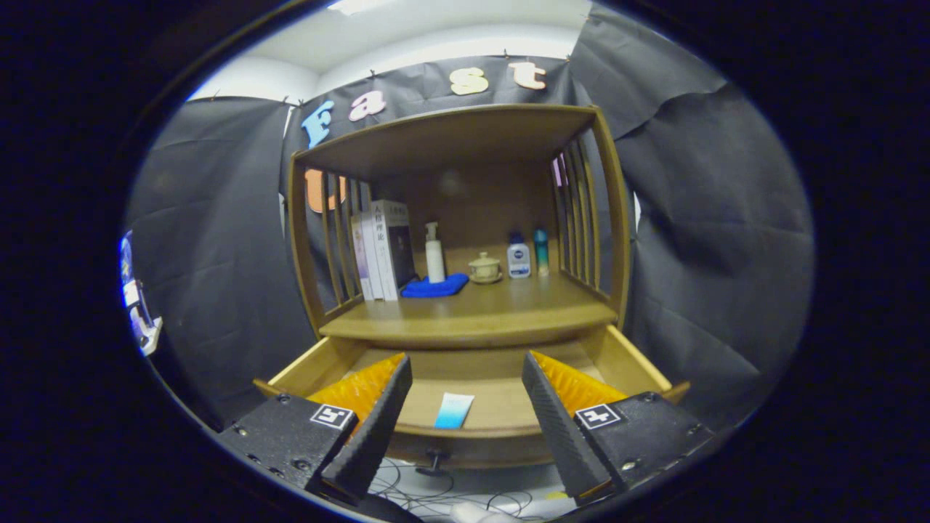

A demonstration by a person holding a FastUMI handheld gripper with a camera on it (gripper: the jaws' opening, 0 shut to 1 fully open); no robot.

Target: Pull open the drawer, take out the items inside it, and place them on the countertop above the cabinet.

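The gripper [465, 421] hangs in front of a wooden cabinet [458, 131], its two dark fingers [374, 428] spread wide apart and holding nothing. Beyond and between them the drawer [625, 356] stands pulled out, its pale wooden floor bare but for a small blue-and-white tube [453, 410] lying flat near the front edge, roughly midway between the fingertips. The drawer's dark knob [434, 460] juts from its front, just below the tube.

Above the drawer, the countertop [472, 319] runs across the cabinet's open bay, slatted sides either hand. On it, from the left: a row of upright books [381, 250], a white pump bottle [434, 254] standing on a folded blue cloth [434, 287], a small lidded ceramic cup [484, 269] on a saucer, a white bottle with a blue cap [518, 260], and a slim teal bottle [541, 250] beside it.

Black cloth drapes the booth all round the cabinet. Loose cables [436, 497] trail on the pale floor under the drawer.
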